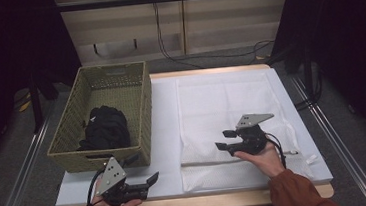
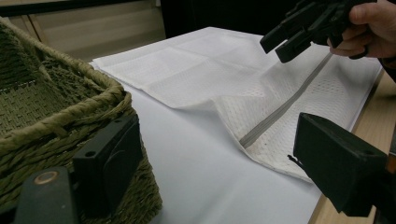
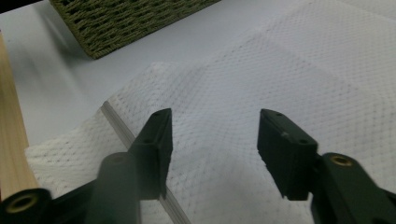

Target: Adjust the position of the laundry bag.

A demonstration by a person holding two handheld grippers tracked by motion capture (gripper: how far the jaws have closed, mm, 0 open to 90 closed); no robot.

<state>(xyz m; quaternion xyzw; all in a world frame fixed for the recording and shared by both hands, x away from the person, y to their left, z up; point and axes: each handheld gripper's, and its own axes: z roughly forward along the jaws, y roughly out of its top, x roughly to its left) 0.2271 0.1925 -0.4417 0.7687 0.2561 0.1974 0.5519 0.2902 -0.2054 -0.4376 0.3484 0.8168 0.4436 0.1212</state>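
Note:
A white mesh laundry bag (image 1: 221, 104) lies flat on the white table cover, its grey zipper (image 1: 211, 161) running along the near side. My right gripper (image 1: 222, 139) hovers over the bag's near left part, open; its jaws stand apart above the mesh (image 3: 280, 70) beside the zipper (image 3: 119, 126), with nothing pinched. At the table's front left corner my left gripper (image 1: 144, 168) is open and empty, next to the basket. The left gripper view shows its own wide-apart jaws, the bag's raised corner (image 2: 261, 121) and my right gripper (image 2: 273, 50) farther off.
An olive woven basket (image 1: 144, 111) stands at the left of the table and holds a black garment (image 1: 104, 127). Its near corner (image 2: 70, 116) sits close to my left gripper. The wooden table edge (image 1: 194, 202) runs along the front.

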